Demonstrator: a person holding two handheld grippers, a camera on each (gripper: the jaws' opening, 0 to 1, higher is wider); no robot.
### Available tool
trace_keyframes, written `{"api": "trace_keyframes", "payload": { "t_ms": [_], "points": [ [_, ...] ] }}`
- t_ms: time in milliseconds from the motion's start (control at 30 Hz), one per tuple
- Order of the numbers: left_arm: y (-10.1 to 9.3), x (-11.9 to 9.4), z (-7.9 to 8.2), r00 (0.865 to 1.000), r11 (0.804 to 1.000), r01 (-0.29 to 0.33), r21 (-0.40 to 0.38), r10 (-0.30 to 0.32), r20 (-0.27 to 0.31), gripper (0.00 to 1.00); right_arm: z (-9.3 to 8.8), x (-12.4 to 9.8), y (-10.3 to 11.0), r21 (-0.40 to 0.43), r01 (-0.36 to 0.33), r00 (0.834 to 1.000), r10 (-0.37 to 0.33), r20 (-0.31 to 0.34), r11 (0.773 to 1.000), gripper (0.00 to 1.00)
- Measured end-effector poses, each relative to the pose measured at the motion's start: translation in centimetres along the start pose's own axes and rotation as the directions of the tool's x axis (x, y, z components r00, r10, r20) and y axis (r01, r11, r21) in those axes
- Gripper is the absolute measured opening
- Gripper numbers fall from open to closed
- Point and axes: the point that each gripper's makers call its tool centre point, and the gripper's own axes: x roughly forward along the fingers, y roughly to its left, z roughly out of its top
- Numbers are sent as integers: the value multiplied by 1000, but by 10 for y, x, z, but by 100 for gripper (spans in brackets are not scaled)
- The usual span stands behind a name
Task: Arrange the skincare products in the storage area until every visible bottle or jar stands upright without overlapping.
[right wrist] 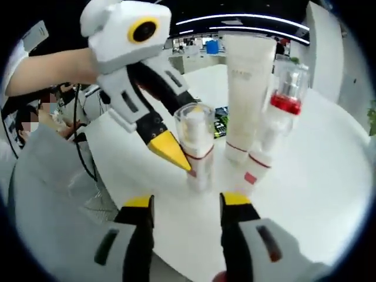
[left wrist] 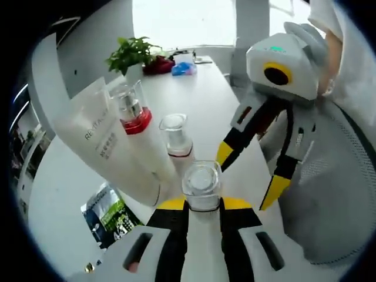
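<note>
Left gripper view: the left gripper (left wrist: 202, 202) rises from the bottom centre, its 2 yellow-tipped jaws closed on the clear cap of a small bottle (left wrist: 201, 187), which stands upright on the white table (left wrist: 200, 100). Just behind it, toward centre frame, stands a second small bottle (left wrist: 177, 141) with a clear cap and a red band. Left of that are a taller bottle (left wrist: 136, 120) with a red collar under a clear cap, and a white tube (left wrist: 100, 138) that leans toward the upper left. A dark and green packet (left wrist: 108, 214) lies flat at lower left. A potted plant (left wrist: 138, 53) sits at the far end of the table, upper left. The right gripper (left wrist: 249, 176) comes in from the upper right, its jaws spread wide and holding nothing, tips near the held bottle.

Right gripper view: the right gripper (right wrist: 185, 205) stands at the bottom, jaws apart and empty. The left gripper (right wrist: 170, 150) reaches down from the upper left, its yellow tip against the small bottle (right wrist: 197, 147) at centre. Behind and right stand the white tube (right wrist: 247, 88) and the red-collared bottle (right wrist: 279, 111), close together. The second small bottle cannot be made out here. The packet (right wrist: 218, 120) peeks out between bottle and tube. A person (right wrist: 41, 147) in grey is at the left.
</note>
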Motion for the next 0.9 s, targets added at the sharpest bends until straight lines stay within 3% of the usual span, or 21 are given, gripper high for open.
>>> {"api": "trace_keyframes", "payload": {
  "t_ms": [267,567,900],
  "points": [
    [8,6,7,1000,1000,-1,3,1,9,17,-12,-19,-23,50,46,999,-45,-22,998,63],
    [17,13,14,1000,1000,-1,1,1,25,17,5,-40,-49,143,103,991,-114,73,984,71],
    [23,18,20,999,1000,-1,-7,2,36,17,2,-44,-58,177,121,986,-139,88,977,77]
  ]
}}
